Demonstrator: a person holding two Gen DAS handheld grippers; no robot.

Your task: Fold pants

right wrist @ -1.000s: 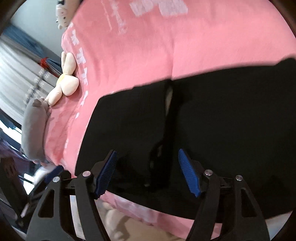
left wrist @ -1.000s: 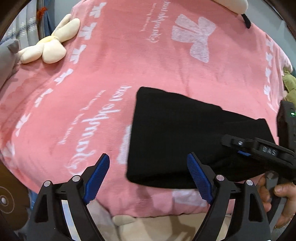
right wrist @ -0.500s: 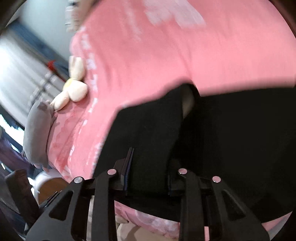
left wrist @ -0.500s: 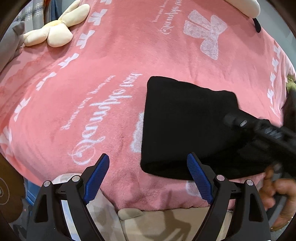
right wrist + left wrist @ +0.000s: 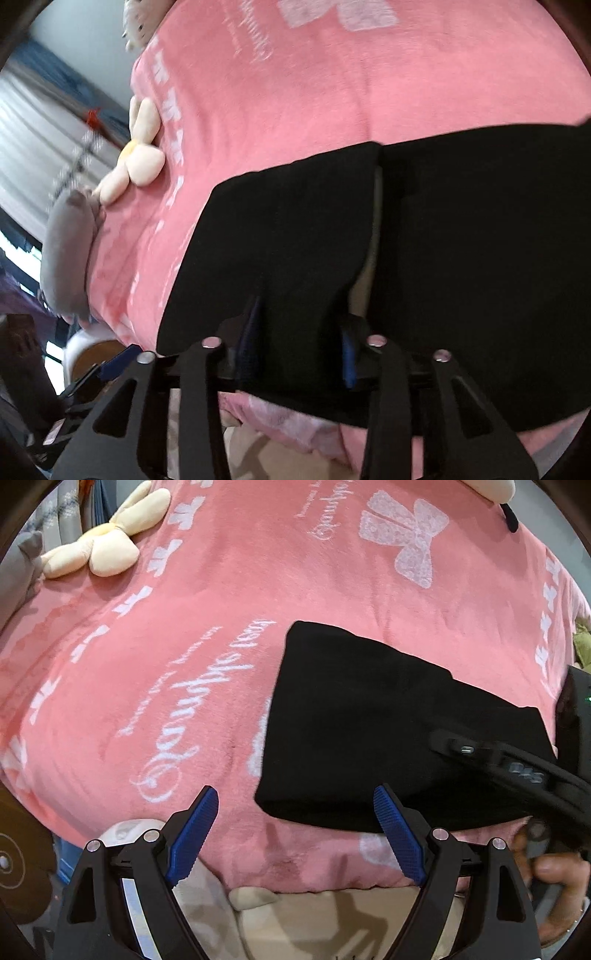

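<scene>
The black pants (image 5: pixel 369 731) lie folded on the pink blanket (image 5: pixel 184 657) near the bed's front edge. My left gripper (image 5: pixel 295 834) is open and empty, hovering at the front edge just left of the pants' near corner. My right gripper (image 5: pixel 299 350) is shut on a fold of the pants (image 5: pixel 288 240) at their near edge. A pale gap (image 5: pixel 373 236) shows between two black layers. The right gripper's body (image 5: pixel 517 771) shows at the right of the left wrist view, over the pants.
A cream plush flower (image 5: pixel 99 550) lies at the blanket's far left. A grey plush (image 5: pixel 66 251) lies beside it at the bed's edge. A beige sheet (image 5: pixel 332 919) hangs below the blanket's front edge. Curtains (image 5: pixel 44 133) are at the left.
My right gripper has closed from open onto a fold of the black pants. My left gripper stays open and has shifted slightly along the front edge.
</scene>
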